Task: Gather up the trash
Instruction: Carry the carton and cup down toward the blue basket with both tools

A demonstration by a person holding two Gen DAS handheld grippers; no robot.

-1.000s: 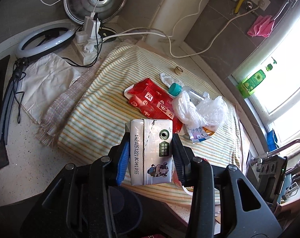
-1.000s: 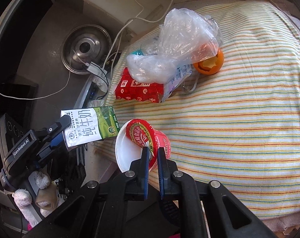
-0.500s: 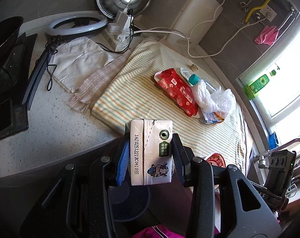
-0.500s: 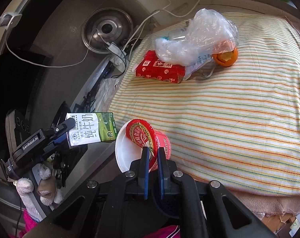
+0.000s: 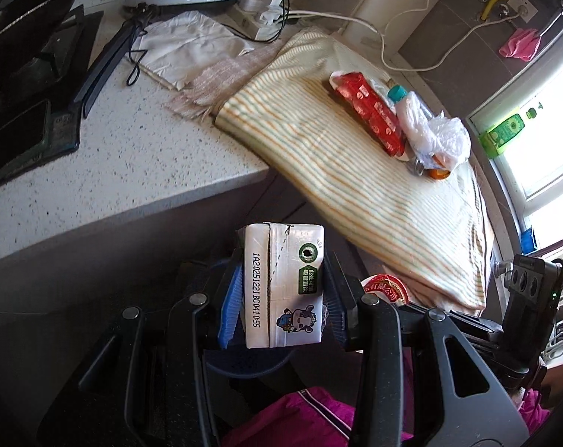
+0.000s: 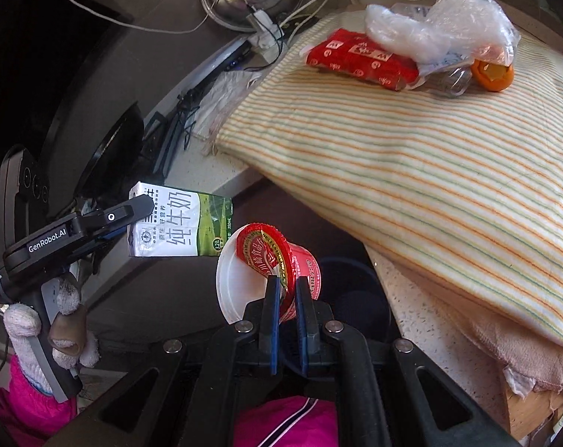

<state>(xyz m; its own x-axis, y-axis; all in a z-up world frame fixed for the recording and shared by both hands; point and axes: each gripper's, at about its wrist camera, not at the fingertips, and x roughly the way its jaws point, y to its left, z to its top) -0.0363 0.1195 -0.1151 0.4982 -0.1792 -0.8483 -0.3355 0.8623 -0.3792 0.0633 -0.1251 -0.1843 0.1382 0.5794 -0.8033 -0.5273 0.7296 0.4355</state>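
You've got both hands loaded rn. Your left gripper (image 5: 281, 298) is clamped on the white-and-green milk carton (image 5: 284, 285) across its narrow sides, blue pads flat on the cardboard, which makes sense bc a box like that would prob crush if squeezed on the wide faces. Your right gripper (image 6: 286, 311) is pinched nearly closed on the rim + peeled foil lid of the red plastic snack cup (image 6: 277, 260), w/ the cup's white inside facing left. Thin rim grip is likely the only way, the cup body's too wide for those jaws.

Both items hang off the worktop, past its front edge, over the dark round bin (image 6: 356, 298) down below by your pink clothes. Looks like you're lining up for the drop, so I'd guess that's why both point steeply down.

Rest of the trash sits on the striped yellow cloth (image 6: 412, 171) toward the far edge of the speckled worktop (image 5: 106, 171): flat red packet (image 6: 359, 57), crumpled clear plastic bag (image 6: 441, 28) lying on it, small orange cap-shaped thing (image 6: 493, 74) just beside. Those are still to go imo.

Watch the cup, a rim pinch could slip.
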